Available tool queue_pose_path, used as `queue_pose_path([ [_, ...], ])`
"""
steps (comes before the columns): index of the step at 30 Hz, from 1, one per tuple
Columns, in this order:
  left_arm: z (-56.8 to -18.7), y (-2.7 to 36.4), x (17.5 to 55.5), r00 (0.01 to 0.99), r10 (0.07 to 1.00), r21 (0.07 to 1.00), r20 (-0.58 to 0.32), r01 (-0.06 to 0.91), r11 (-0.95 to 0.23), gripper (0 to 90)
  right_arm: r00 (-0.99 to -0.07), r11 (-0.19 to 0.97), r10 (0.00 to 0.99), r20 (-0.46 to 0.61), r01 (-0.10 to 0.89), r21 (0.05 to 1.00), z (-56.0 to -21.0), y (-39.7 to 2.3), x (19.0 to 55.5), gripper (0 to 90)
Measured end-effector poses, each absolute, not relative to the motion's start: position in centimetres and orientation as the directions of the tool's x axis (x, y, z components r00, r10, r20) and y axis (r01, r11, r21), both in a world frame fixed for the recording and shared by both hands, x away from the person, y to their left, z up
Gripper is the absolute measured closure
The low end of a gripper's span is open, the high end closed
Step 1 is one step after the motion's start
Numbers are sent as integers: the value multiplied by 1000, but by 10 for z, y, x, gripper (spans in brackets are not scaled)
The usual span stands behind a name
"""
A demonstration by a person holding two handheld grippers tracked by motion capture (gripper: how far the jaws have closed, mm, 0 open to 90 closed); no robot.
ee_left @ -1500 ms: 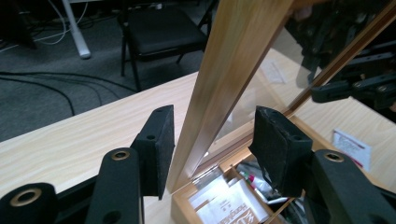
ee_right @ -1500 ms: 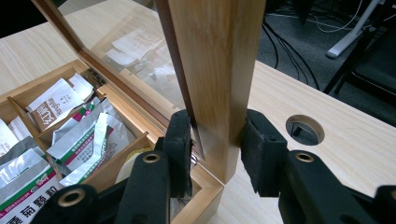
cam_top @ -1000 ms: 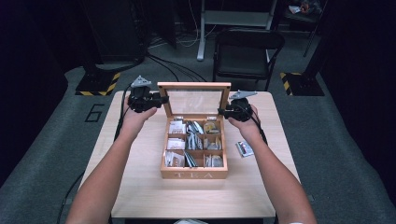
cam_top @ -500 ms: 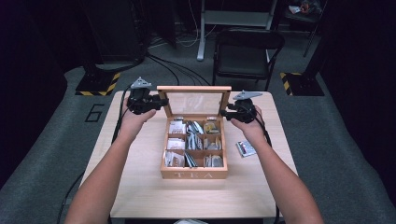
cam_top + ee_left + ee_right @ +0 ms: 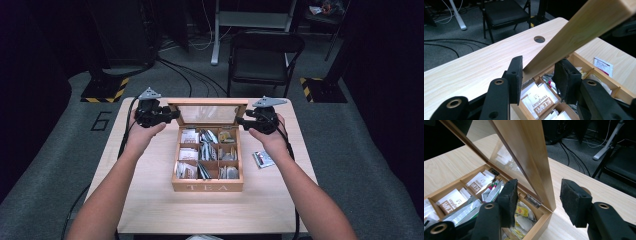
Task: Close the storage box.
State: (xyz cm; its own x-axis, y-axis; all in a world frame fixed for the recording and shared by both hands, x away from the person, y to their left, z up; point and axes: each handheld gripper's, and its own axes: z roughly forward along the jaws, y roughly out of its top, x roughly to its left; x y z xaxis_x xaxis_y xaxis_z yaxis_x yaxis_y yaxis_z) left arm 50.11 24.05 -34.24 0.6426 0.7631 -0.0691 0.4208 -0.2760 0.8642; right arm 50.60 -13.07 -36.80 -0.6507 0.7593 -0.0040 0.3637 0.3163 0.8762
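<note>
Pale wood frames the glass lid (image 5: 207, 113) of the tea box (image 5: 207, 187), which stands open at the middle of the tabletop (image 5: 150, 200), the lid reared up along the box's far edge in the centre of the high view. At the left of that view your left tongs (image 5: 172, 115) are clamped on the lid's left edge; in the left gripper view the black pads (image 5: 515, 75) press the wooden rail from both sides. At the right, your right tongs (image 5: 241, 121) have just been opening: the lid's right edge runs between the jaws, yet the pads stand clear of it.

With one side let go, the lid hangs on your left grip and its small metal hinge (image 5: 533, 200). Slip there and the framed pane could drop shut onto the sachets (image 5: 189, 136) packed in the square compartments. The wood is smooth and flat-sided, the sachets papery and crinkled; one loose sachet (image 5: 262, 159) lies right of the box.
</note>
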Motion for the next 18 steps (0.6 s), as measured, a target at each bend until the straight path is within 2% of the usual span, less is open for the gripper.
queue_pose_path([
  [18, -356, 242, 478, 659, 748, 864, -73, 417, -283, 576, -697, 335, 716, -36, 298, 894, -347, -135, 468, 455],
])
